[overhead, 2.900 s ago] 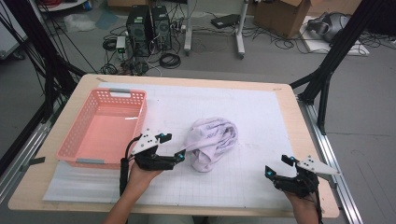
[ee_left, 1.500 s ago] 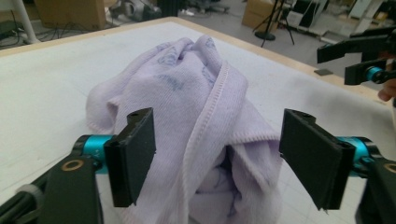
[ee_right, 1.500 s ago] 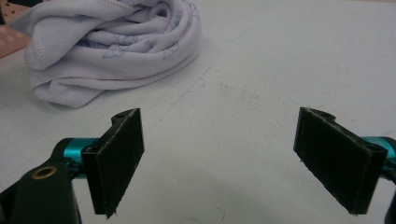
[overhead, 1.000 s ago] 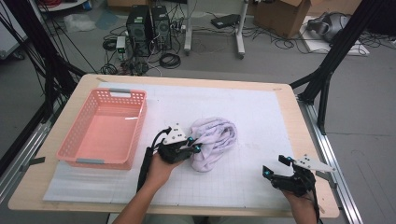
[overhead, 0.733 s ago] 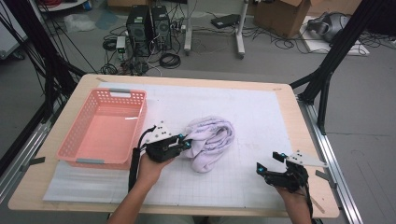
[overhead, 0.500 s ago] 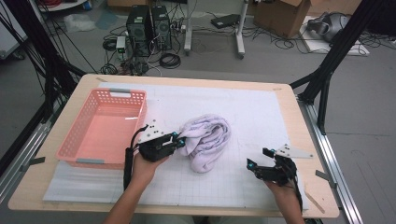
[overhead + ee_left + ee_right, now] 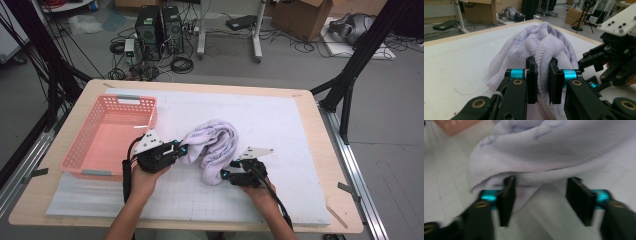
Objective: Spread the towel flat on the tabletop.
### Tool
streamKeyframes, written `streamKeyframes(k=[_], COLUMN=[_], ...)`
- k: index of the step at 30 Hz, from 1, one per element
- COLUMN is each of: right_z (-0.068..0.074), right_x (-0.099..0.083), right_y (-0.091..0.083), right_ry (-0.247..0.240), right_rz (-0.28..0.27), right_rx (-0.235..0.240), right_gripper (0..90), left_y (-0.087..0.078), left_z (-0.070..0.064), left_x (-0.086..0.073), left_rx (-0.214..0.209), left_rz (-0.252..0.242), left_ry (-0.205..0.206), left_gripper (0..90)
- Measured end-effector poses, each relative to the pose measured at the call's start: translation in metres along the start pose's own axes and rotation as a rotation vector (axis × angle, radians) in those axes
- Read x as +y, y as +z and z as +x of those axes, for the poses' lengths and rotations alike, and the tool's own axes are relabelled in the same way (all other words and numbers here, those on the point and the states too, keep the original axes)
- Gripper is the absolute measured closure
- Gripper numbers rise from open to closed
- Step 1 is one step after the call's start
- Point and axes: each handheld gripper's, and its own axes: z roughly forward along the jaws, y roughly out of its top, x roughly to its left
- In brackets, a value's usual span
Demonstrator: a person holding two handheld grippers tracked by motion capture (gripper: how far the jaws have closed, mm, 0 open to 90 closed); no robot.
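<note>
A crumpled pale lilac towel [image 7: 214,146] lies on the white mat in the middle of the table. My left gripper [image 7: 181,149] is shut on the towel's left edge; in the left gripper view a hemmed fold of the towel [image 7: 544,50] is pinched at my left gripper [image 7: 541,75]. My right gripper [image 7: 226,175] is at the towel's lower right end, open. In the right gripper view the towel [image 7: 554,147] lies just ahead of my right gripper [image 7: 540,195], its lower edge reaching between the spread jaws.
A pink plastic basket [image 7: 85,150] stands at the left of the table, close to my left hand. The white gridded mat [image 7: 295,135] covers most of the wooden tabletop. Computers, cables and boxes sit on the floor beyond the far edge.
My left gripper closed on the towel's left edge and drew it slightly left. My right gripper travelled from the table's right front in to the towel's lower end.
</note>
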Motion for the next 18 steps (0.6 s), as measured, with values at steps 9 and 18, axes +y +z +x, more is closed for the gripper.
streamKeyframes(k=[9,18], right_z=[-0.004,-0.03], right_x=[-0.003,-0.027], right_y=[-0.029,-0.106], right_ry=[-0.02,0.017], right_rz=[-0.019,-0.045], right_rx=[0.012,-0.087], right_gripper=[86.4,86.8], left_y=[-0.006,-0.004], left_z=[0.004,0.003], left_x=[-0.002,-0.002], left_rx=[0.01,0.01], left_rz=[-0.005,-0.008], left_ry=[-0.001,-0.001], left_gripper=[79.9,79.9])
